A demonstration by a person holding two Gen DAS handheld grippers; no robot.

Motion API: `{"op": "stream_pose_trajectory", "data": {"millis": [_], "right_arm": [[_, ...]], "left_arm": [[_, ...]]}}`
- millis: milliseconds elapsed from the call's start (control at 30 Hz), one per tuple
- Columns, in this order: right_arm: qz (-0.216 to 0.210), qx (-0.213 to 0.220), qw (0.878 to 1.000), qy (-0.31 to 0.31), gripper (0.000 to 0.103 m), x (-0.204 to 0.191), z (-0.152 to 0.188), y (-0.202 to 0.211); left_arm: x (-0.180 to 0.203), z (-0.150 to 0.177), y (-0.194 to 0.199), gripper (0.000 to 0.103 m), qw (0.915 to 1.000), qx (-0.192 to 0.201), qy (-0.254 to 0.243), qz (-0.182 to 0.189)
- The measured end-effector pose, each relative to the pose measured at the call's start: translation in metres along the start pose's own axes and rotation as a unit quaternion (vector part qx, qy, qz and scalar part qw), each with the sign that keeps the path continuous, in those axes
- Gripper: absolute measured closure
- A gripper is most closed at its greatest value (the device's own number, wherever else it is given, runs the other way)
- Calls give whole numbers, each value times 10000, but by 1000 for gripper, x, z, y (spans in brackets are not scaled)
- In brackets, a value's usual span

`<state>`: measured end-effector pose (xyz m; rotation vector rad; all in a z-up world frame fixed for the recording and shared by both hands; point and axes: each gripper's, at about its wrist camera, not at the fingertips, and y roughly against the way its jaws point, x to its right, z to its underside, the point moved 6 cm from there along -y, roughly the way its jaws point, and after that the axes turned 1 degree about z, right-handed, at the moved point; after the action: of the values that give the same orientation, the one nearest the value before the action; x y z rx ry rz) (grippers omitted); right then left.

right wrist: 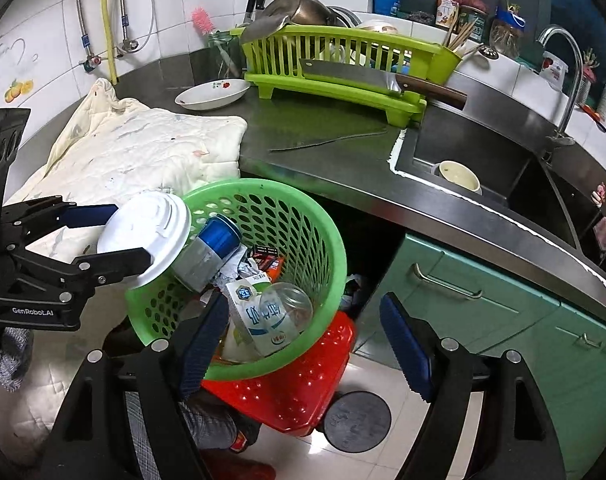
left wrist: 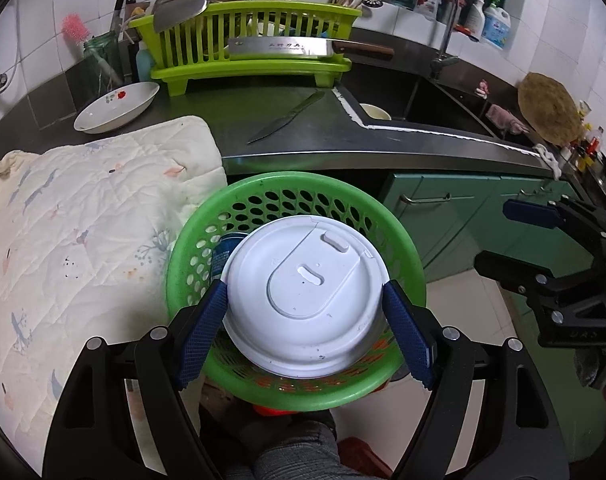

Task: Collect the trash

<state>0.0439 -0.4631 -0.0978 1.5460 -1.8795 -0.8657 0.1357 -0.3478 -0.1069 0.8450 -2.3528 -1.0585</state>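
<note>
White and round, the plastic lid [left wrist: 307,294] fills the near part of the left wrist view, clamped at its two sides between the blue pads of the left gripper [left wrist: 305,334]. Its top carries a raised oval panel with a small slot in the middle and a tab near the far edge; a few dark specks mark the rim. From the right wrist view the lid [right wrist: 145,236] sits tilted, hanging just over the near-left rim of the green basket [right wrist: 303,208].

That basket is perforated with oval holes and already holds trash: a blue can [right wrist: 213,248] lying on its side, crumpled wrappers, a clear bottle [right wrist: 289,302] and a white-and-blue carton [right wrist: 259,316]. It rests on a red perforated basket [right wrist: 299,380] on the tiled floor, in front of green cabinet doors [right wrist: 463,304].

Right gripper [right wrist: 303,340] hangs above the basket's near rim, its blue pads spread apart with nothing clamped between them.

Beyond, a quilted cloth [left wrist: 83,216] covers the left of the steel counter [left wrist: 343,136], where a knife [left wrist: 287,118] lies near a lime dish rack [left wrist: 243,40] and a white bowl [left wrist: 117,108].
</note>
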Motion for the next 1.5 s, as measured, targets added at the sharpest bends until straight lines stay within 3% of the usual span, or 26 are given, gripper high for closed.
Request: {"op": "stream_pose_trajectory", "data": {"millis": [700, 1033, 1500], "right_arm": [[-43, 58, 10000, 13, 28, -6, 6, 12], [-199, 95, 9998, 6, 27, -25, 7, 18], [-476, 442, 9978, 103, 20, -83, -5, 33]], "left_arm": [[2, 5, 0, 20, 9998, -3, 177, 68], [-15, 9, 37, 15, 9990, 285, 309, -173], [-77, 33, 106, 7, 9892, 653, 869, -984]]}}
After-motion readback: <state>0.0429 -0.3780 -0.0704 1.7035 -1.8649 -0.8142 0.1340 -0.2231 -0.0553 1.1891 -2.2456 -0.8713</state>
